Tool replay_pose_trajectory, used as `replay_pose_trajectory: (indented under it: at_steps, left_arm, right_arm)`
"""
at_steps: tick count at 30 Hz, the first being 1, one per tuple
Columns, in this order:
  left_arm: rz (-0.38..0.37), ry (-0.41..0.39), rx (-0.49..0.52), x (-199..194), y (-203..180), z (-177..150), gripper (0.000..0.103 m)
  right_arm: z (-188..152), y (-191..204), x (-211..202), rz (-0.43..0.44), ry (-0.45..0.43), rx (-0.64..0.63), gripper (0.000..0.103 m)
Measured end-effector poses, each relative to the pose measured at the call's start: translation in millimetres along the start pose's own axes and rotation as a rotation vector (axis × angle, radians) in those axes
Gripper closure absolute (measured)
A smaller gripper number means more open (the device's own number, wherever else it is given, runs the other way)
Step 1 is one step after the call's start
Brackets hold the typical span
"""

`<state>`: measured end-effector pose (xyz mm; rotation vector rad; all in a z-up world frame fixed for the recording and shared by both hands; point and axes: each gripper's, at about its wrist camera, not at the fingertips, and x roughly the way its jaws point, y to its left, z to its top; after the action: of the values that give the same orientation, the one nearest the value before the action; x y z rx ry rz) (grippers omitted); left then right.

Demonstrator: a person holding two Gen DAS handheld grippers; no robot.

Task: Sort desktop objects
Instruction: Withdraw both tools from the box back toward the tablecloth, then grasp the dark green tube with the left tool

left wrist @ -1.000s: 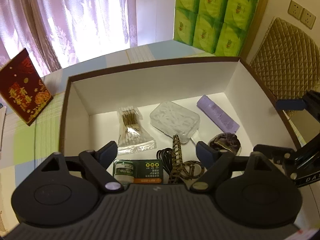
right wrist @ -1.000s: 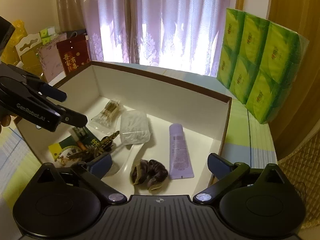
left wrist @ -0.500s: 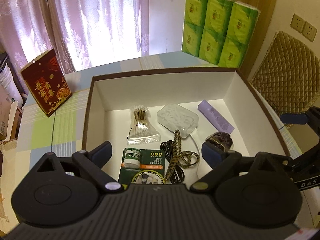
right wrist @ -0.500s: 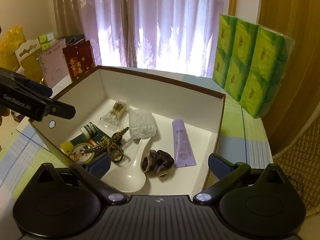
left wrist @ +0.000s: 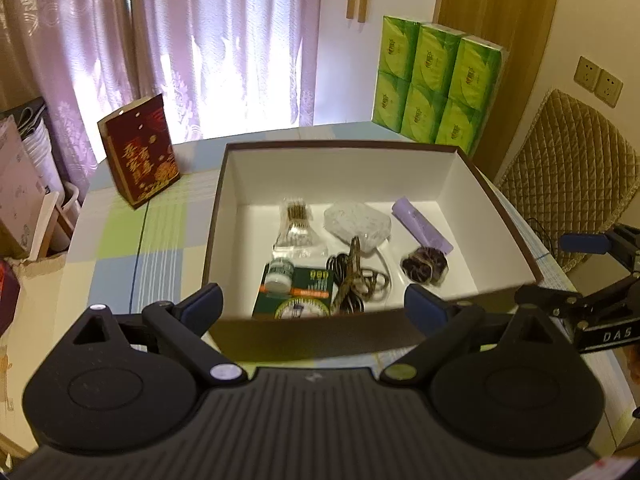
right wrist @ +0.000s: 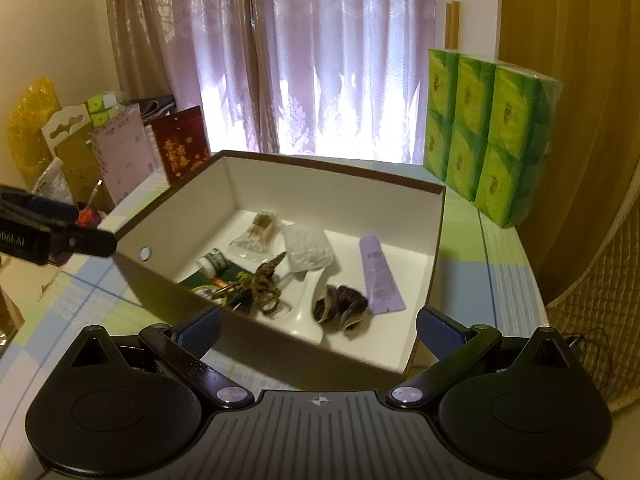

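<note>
A brown box with a white inside [left wrist: 496, 200] stands on the checked tablecloth. In it lie a bag of cotton swabs [left wrist: 296, 228], a clear plastic case [left wrist: 356, 224], a purple tube [left wrist: 422, 226], a dark scrunchie [left wrist: 424, 264], a green card with a small bottle [left wrist: 296, 292] and a leopard-print hair band [left wrist: 356, 276]. My left gripper [left wrist: 314, 307] hangs open over the box's near wall, holding nothing. Over the box's near right corner my right gripper [right wrist: 320, 328] is also open and holds nothing. The tube [right wrist: 378, 276] and scrunchie [right wrist: 340, 308] lie nearest to it.
Green tissue packs [left wrist: 436, 84] stand behind the box, a red gift bag [left wrist: 140, 156] to its left. A quilted chair back [left wrist: 568, 172] is at the right table edge. Cartons and bags [right wrist: 100, 152] crowd the far left.
Both grippers have drawn back and up from inside the box; its near wall now shows between their fingers. The left jaws stand slightly wider.
</note>
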<state>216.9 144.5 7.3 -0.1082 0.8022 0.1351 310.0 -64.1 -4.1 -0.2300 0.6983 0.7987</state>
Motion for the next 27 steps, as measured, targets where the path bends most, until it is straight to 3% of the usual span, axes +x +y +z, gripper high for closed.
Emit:
replay_pose_trajectory:
  at_steps: [8,14,21,27]
  left_arm:
    - [0.012,0.105,-0.043,-2.1,4.5,-66.6,0.007]
    - [0.030,0.189,-0.065,2.6,11.7,-106.8,0.008]
    - [0.045,0.210,-0.051,5.9,22.0,-122.8,0.008]
    - [0.034,0.223,-0.076,18.4,26.1,-120.9,0.011]
  right_arm:
    - [-38.4,13.2,-13.8,0.047,0.060,0.030,0.002]
    - [-77.5,10.2,-5.8,0.135,0.156,0.170,0.002]
    - [-98.7,2.5,6.7,0.170,0.229,0.325,0.002]
    - [-98.7,-12.6,8.0,0.078,0.232,0.372,0.002]
